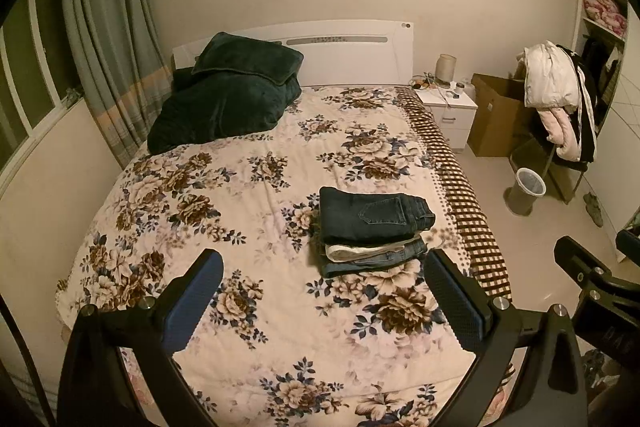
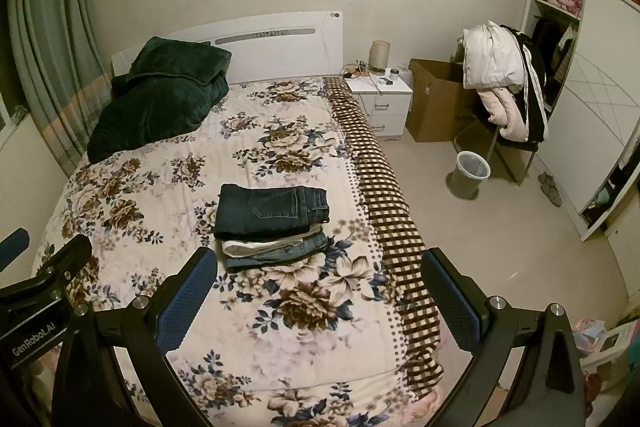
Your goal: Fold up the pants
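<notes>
Folded pants stacked on the bed, both tongs empty

The pants stack (image 1: 374, 231) lies on the floral bed cover (image 1: 248, 187), near the checkered edge; left gripper (image 1: 326, 301) and right gripper (image 2: 320, 297) hover above, jaws wide apart, holding nothing

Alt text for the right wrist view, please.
A stack of folded pants, dark jeans on top, sits on a floral bedspread, beyond the open, empty right gripper. The left gripper shows at the left edge; a dark green blanket lies by the headboard.
</notes>
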{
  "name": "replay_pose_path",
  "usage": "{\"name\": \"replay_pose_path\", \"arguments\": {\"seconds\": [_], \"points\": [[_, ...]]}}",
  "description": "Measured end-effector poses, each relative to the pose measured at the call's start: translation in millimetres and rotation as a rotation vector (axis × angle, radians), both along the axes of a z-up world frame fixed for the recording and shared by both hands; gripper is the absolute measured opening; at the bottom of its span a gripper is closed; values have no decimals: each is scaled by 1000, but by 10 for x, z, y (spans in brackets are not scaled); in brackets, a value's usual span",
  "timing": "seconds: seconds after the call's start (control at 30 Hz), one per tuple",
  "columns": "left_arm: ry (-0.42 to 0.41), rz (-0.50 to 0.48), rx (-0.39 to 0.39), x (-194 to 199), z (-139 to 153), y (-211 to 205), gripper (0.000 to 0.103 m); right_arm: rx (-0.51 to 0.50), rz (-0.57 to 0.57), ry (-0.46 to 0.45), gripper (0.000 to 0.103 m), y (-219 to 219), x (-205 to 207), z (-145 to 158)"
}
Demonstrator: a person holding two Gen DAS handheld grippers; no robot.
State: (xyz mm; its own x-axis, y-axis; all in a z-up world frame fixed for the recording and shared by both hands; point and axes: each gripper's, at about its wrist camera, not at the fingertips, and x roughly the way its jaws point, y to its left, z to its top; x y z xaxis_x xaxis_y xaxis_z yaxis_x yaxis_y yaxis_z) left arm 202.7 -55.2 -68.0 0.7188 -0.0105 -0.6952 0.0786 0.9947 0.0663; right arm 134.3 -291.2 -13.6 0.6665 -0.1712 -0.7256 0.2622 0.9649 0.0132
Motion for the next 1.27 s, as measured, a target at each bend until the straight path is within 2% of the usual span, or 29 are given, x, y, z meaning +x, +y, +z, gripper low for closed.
{"name": "replay_pose_path", "arguments": {"seconds": [1.13,1.27], "points": [[-11,-2,8,-74,-7,4,103,11,-8,-10,103,13,-74,70],[-30,-11,0,-83,59,3,103,10,-9,-10,103,16,-82,69]]}}
